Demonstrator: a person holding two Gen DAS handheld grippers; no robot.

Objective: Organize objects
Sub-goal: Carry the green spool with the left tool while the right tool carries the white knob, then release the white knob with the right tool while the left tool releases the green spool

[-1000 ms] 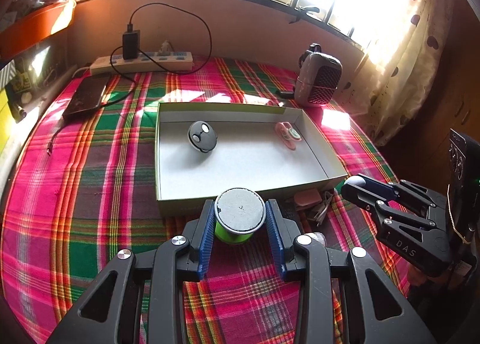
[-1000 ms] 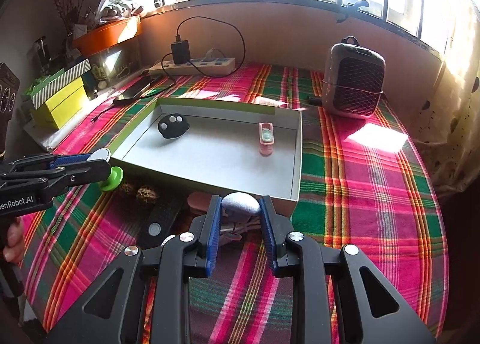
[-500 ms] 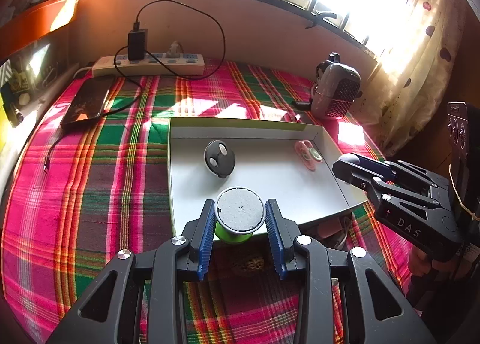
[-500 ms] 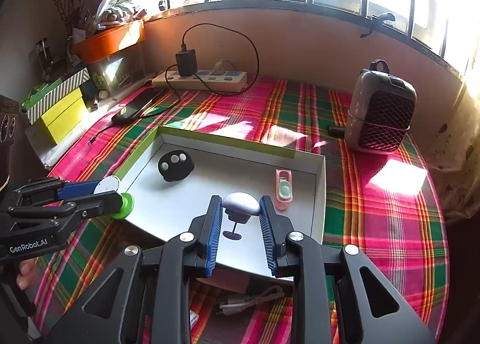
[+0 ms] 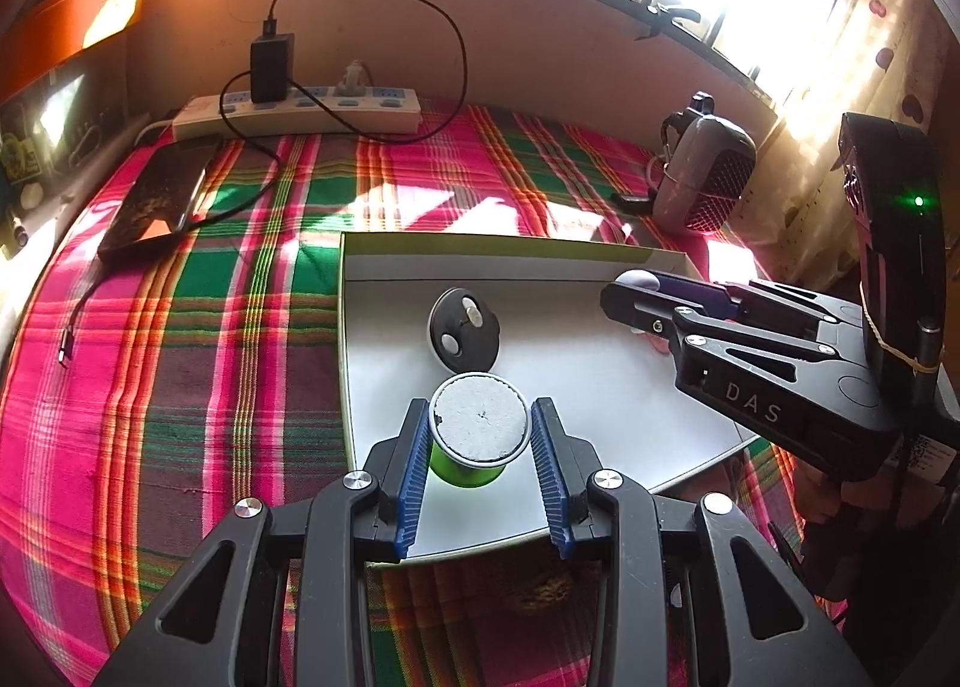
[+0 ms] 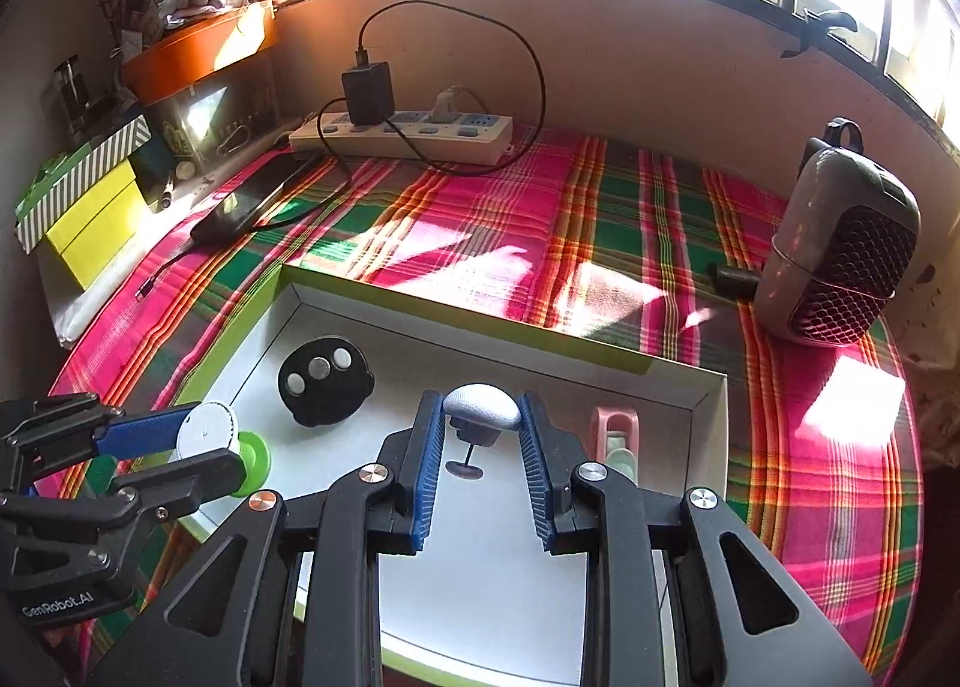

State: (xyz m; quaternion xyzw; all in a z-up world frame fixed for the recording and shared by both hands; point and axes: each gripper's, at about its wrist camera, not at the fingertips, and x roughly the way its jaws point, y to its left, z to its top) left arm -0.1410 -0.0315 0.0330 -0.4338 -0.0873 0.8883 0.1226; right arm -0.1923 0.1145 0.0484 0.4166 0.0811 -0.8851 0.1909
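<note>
The left tool (image 5: 480, 447) is clamped on a green cylinder with a white foil top (image 5: 478, 435), the right tool (image 6: 481, 429) on a small pale-grey domed knob (image 6: 482, 406); both hang over the shallow white cardboard tray (image 6: 714, 417) lying mid-worktop on the plaid-covered worktop (image 6: 480, 219).

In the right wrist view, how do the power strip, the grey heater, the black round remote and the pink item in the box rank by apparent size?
Largest to smallest, as they look:
1. power strip and grey heater: alike in extent, not ranked
2. black round remote
3. pink item, partly hidden by the right gripper

Nearness differs, so true sizes stay unsure.
</note>
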